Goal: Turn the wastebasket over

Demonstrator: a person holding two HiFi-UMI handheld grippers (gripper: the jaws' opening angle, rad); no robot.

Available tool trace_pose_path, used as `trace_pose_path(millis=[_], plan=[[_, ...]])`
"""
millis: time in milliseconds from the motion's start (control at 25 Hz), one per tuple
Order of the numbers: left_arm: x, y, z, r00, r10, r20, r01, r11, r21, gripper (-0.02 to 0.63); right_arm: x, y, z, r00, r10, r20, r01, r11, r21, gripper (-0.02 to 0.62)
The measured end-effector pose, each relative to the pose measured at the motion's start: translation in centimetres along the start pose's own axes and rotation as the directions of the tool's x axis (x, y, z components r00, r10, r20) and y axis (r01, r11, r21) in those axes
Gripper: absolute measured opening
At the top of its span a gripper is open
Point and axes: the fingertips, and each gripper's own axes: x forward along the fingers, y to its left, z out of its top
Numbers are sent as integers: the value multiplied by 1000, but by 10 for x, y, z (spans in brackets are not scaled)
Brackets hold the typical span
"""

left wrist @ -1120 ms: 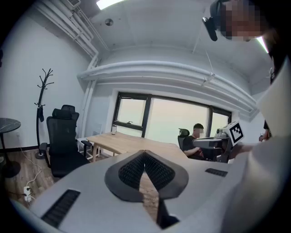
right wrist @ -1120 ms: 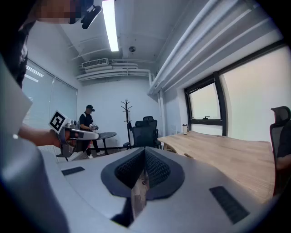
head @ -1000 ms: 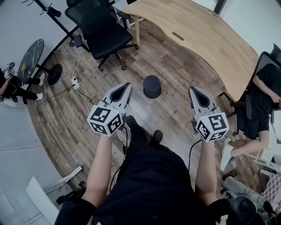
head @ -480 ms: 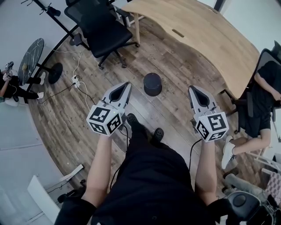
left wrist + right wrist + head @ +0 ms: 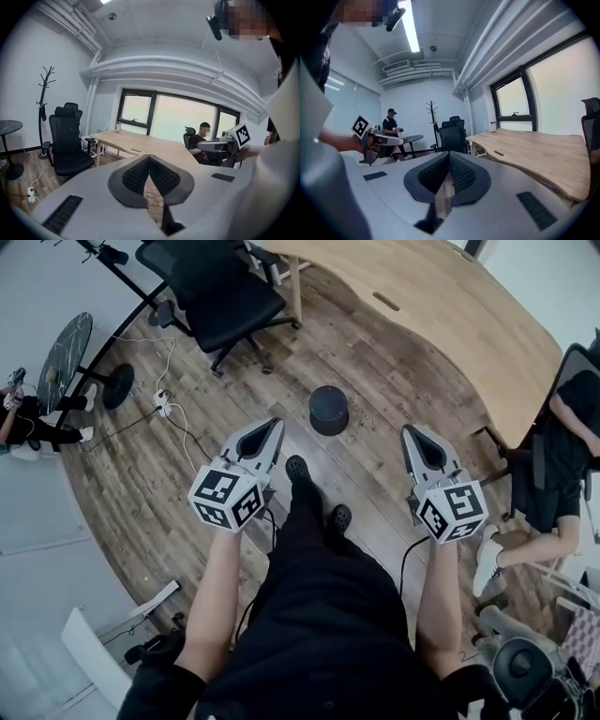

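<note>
Left gripper (image 5: 274,422) and right gripper (image 5: 410,431) are both closed, empty (bin (image 5: 328,410) stands well ahead); step closer, spread the jaws, take opposite sides before tipping.

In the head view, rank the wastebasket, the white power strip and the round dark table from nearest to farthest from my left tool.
From the left tool:
1. wastebasket, on the floor ahead, to its right.
2. power strip, on the floor to its left.
3. round table, far left.
</note>
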Motion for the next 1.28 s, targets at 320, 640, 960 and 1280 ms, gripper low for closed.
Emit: trace_pose_path(millis=[320,640,960,1280], plan=[[17,41,-11,1000,17,-15,-17,998,-56,17,35,-2,-6,999,-10,-42,11,1000,17,34],[61,81,-15,998,-26,-50,21,994,-106,17,94,-14,-1,993,-11,-116,11,1000,5,34],[99,146,-14,997,-55,-57,43,981,-189,17,180,-16,11,981,-5,-195,1,1000,-23,34],[130,184,-23,989,-117,-94,94,971,-222,17,228,-5,-4,959,-6,-283,-2,1000,-29,34]])
